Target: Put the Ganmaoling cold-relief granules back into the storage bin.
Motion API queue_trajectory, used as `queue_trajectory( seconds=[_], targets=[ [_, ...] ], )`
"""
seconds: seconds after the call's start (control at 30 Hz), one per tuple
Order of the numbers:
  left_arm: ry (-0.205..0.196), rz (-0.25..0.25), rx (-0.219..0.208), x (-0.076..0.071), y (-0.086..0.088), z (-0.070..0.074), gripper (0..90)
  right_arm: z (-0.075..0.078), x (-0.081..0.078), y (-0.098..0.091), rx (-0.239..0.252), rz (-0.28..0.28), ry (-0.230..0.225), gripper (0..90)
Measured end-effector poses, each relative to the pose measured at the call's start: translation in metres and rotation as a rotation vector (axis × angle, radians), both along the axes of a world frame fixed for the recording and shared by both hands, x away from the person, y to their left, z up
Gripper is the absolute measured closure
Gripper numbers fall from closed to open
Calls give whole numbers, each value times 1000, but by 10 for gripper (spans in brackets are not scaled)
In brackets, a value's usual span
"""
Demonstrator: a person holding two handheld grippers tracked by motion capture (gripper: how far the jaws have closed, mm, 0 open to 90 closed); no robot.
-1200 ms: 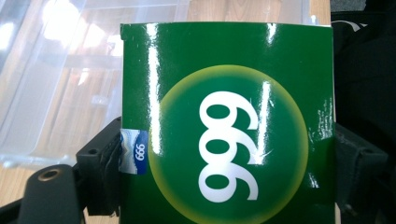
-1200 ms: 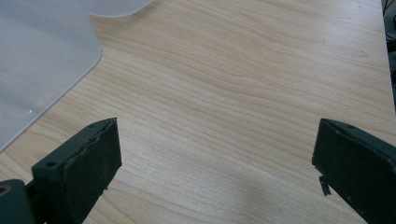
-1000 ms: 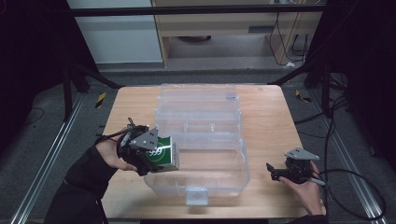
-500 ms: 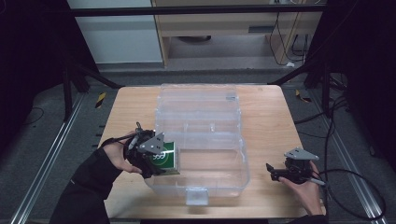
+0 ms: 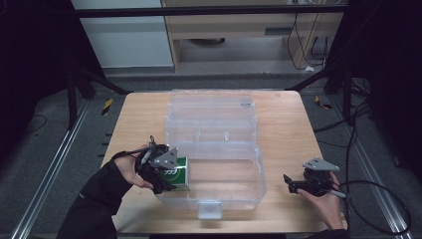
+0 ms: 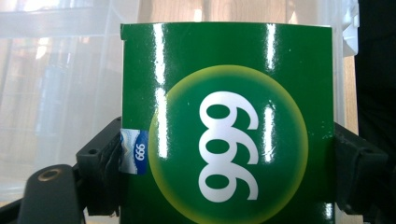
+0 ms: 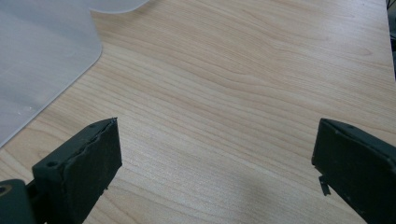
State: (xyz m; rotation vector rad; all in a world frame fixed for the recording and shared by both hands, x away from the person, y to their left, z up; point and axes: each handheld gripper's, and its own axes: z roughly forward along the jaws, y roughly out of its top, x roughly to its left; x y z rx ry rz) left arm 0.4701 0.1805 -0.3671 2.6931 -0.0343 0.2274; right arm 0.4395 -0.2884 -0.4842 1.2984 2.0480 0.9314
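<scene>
My left gripper [image 5: 171, 177] is shut on a green box [image 5: 176, 174] printed with white "999" in a yellow-green circle [image 6: 229, 140]; its black jaws press both sides of the box. The box sits at the left front edge of a clear plastic storage bin [image 5: 219, 144], just over its wall. The bin stands open in the middle of the wooden table [image 5: 283, 124], its lid folded back behind it. My right gripper [image 5: 293, 185] rests low at the table's right front, jaws wide open over bare wood [image 7: 219, 121], nothing between them. A corner of the clear bin [image 7: 42, 51] shows at its upper left.
The bin has a white latch [image 5: 209, 209] on its front wall and dividers inside its rear part. Black frame legs and cables flank the table; metal rails [image 5: 45, 194] run along the floor on both sides. Cabinets stand beyond the far edge.
My left gripper has carried the green box to the right, from beside the bin to over its left front wall. The right gripper has stayed where it was.
</scene>
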Motion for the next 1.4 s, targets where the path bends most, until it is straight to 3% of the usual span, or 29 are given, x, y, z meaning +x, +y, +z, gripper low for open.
queue_trajectory(
  seconds=[0.27, 0.97, 1.1, 1.3, 1.4],
  targets=[
    [14, -7, 34, 2, -3, -12, 153, 0, 0, 0, 3, 1, 5, 19],
    [42, 10, 75, 5, -8, -35, 141, 0, 0, 1, 1, 3, 8, 19],
    [33, 7, 86, 4, -9, -40, 136, 0, 0, 1, 1, 3, 9, 19],
    [36, 15, 96, 3, -8, -40, 121, 0, 0, 1, 2, 3, 9, 19],
    [27, 40, 63, 5, -3, -32, 94, 0, 0, 1, 1, 3, 8, 19]
  ],
)
